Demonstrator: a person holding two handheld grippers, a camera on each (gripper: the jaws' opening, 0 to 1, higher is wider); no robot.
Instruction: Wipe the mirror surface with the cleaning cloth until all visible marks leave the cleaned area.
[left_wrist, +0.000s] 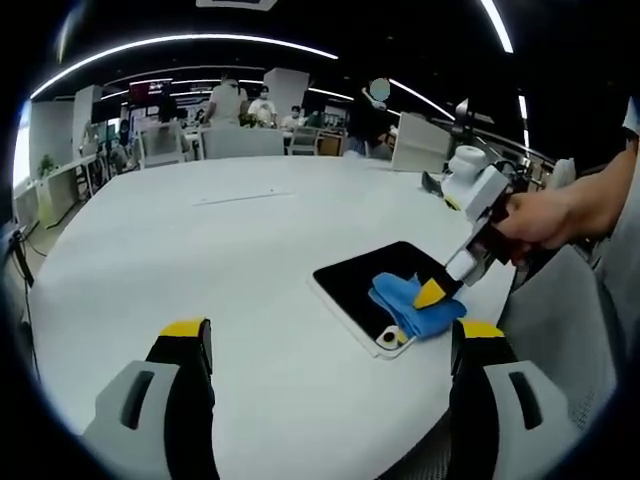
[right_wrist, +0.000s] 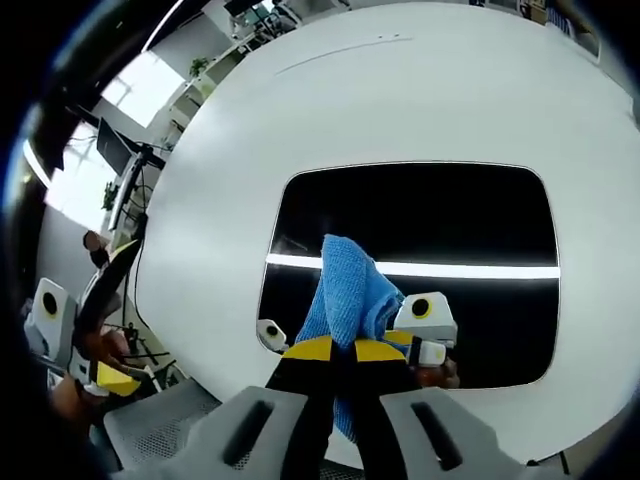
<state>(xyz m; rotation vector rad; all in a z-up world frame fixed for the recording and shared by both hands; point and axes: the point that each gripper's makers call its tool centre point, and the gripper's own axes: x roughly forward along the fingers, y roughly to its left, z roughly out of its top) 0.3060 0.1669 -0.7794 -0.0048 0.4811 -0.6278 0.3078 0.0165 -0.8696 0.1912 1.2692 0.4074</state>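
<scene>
Wiping looked mid-way: right gripper (right_wrist: 340, 352) pinched the blue cloth (right_wrist: 348, 290) against the mirror (right_wrist: 450, 215) at lower centre; no marks discernible on the glass. Left gripper (left_wrist: 330, 345) hung spread, empty, over the white table (left_wrist: 200, 260).

Bare white table (left_wrist: 200, 270) all around mirror (left_wrist: 360, 285); cloth (left_wrist: 415, 305) atop it.

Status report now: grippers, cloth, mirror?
Right gripper shut on blue cloth, pressed to mirror. Left gripper open, hovering over table. Nothing in the way.
</scene>
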